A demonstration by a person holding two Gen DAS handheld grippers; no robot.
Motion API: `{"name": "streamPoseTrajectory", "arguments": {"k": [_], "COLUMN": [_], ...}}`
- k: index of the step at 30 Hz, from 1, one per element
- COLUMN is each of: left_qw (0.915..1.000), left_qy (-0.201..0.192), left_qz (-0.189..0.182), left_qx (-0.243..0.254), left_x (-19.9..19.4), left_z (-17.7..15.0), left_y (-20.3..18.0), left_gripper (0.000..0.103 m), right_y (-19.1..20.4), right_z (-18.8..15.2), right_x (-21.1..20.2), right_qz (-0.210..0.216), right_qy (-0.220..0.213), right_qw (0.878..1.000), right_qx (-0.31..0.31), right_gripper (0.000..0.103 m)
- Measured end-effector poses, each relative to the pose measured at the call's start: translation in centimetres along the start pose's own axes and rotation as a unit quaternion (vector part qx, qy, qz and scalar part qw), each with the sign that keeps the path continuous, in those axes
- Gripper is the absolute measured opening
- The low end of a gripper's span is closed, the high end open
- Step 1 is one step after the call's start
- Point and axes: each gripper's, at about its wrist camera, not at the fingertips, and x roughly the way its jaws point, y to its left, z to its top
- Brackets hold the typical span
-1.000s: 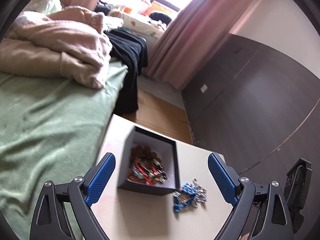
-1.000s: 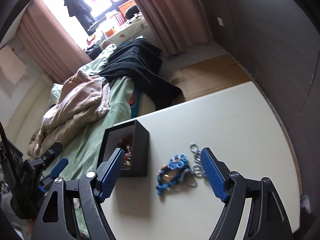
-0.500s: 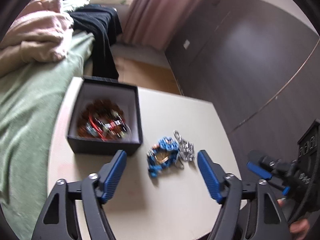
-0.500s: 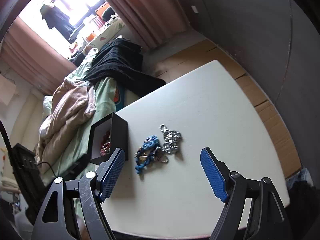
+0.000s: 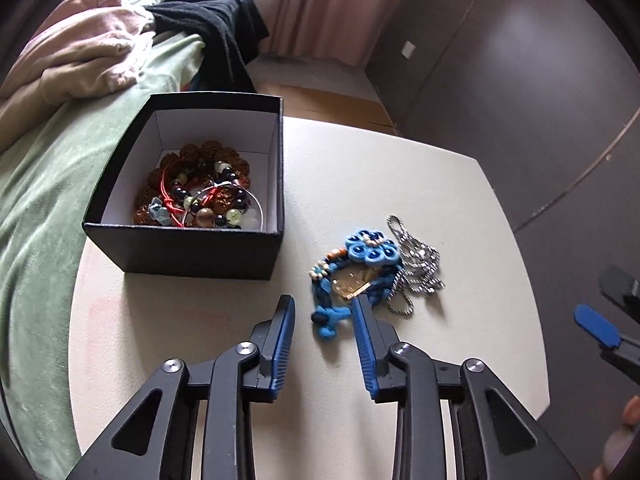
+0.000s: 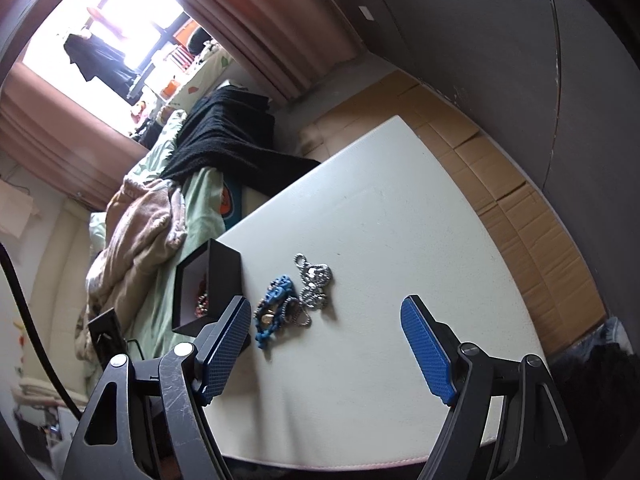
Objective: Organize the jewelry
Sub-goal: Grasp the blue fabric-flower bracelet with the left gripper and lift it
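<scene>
A black box [image 5: 188,248] with a white lining stands at the left of a small white table [image 5: 440,184]; it holds several bead bracelets [image 5: 200,192]. To its right lie a blue flower-and-bead piece [image 5: 352,272] and a silver chain [image 5: 420,264]. My left gripper [image 5: 323,312] is partly closed, with its fingers on either side of the near tip of the blue piece. My right gripper [image 6: 326,320] is wide open and empty, held back over the table's near edge; the box [image 6: 224,280], blue piece [image 6: 276,308] and chain [image 6: 316,284] lie ahead of it.
A bed with a green cover [image 5: 44,184], a pink blanket [image 5: 80,56] and black clothing [image 5: 216,20] runs along the table's left side. Dark wardrobe doors [image 5: 520,80] stand to the right. Cardboard [image 6: 520,200] covers the floor beyond the table.
My left gripper has come down and forward to the blue piece and its jaws have narrowed around it. My right gripper has drawn back from the jewelry, staying open.
</scene>
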Motion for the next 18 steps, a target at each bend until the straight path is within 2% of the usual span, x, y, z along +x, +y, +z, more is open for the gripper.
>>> {"name": "streamPoseTrajectory", "arguments": {"k": [5, 8, 10, 12, 18], "left_qw": [0.9999, 0.9993, 0.9977, 0.9981, 0.9973], "left_qy": [-0.003, -0.008, -0.016, -0.006, -0.015], "left_qz": [0.011, 0.033, 0.062, 0.058, 0.063], "left_qx": [0.004, 0.013, 0.022, 0.020, 0.034], "left_x": [1.3, 2.0, 2.1, 2.6, 2.8], "left_z": [0.1, 0.1, 0.0, 0.0, -0.2], "left_y": [-0.9, -1.5, -1.8, -1.6, -1.6], "left_gripper": [0.027, 0.025, 0.025, 0.025, 0.025], "right_y": [-0.3, -0.4, -0.3, -0.1, 0.4], "right_z": [0.1, 0.1, 0.1, 0.0, -0.3], "right_x": [0.5, 0.9, 1.2, 1.5, 2.6], "right_qz": [0.001, -0.002, -0.002, -0.006, -0.015], "right_qy": [0.013, 0.021, 0.026, 0.031, 0.043], "right_qw": [1.000, 1.000, 1.000, 0.999, 0.999], "right_qx": [0.002, 0.000, -0.002, -0.005, -0.016], "right_gripper": [0.078, 0.078, 0.078, 0.078, 0.078]}}
